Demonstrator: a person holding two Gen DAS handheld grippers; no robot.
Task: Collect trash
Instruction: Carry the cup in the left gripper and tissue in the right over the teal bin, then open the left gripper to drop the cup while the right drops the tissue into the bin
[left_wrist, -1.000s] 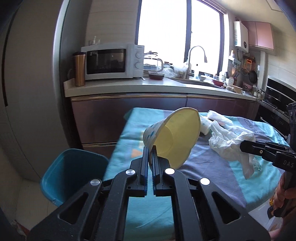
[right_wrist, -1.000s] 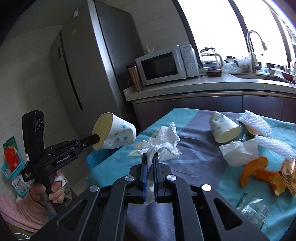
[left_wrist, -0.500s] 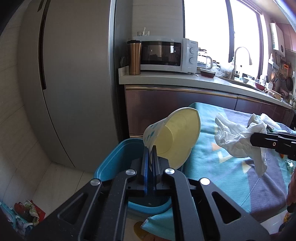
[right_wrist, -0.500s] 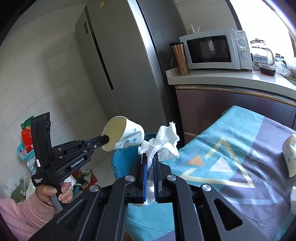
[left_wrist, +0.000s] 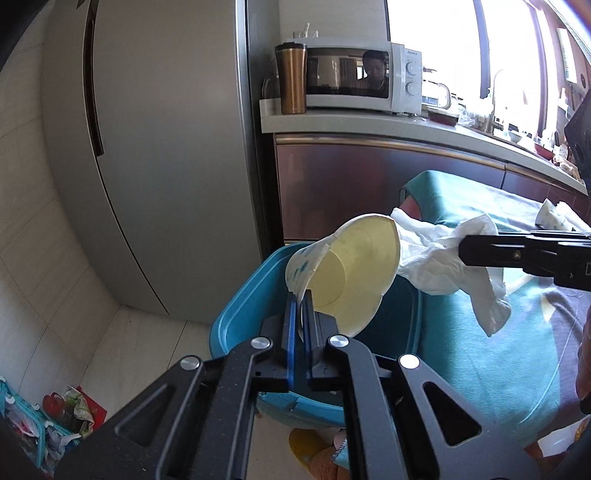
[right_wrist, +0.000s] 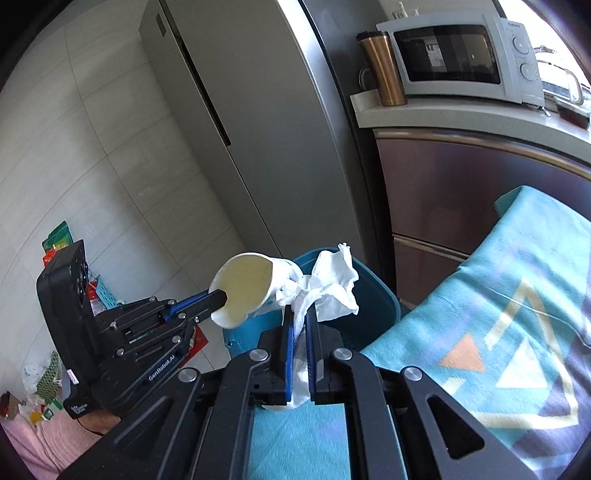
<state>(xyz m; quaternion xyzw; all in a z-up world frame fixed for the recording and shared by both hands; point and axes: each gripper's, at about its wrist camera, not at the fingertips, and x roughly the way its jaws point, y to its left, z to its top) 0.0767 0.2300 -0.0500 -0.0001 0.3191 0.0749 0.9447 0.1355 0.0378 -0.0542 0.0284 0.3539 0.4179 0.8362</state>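
The left gripper (left_wrist: 300, 295), matte black with blue-edged pads, has its jaws pressed nearly together on the thin rim of a paper cup (left_wrist: 343, 273). The cup is a white cone-sided thing with a blue-green print outside and a smooth pale-yellow lining; its wall is pinched slightly flat where the pads bite. It lies tilted, its long axis running away from the gripper with the base pointing toward the fridge side and the mouth facing back at the gripper, and it hangs above the open blue bin (left_wrist: 243, 306).

Just beside it, the right gripper (right_wrist: 300, 314) is clamped the same way on a crumpled white tissue (right_wrist: 328, 288), soft and wrinkled, one end bunched above the pads and the other trailing down between the fingers. The tissue sits over the bin's rim next to the cup.

The bin is a rounded plastic tub on the pale tiled floor, wedged between the brushed-steel fridge (left_wrist: 155, 155) and a table under a teal patterned cloth (right_wrist: 491, 317).
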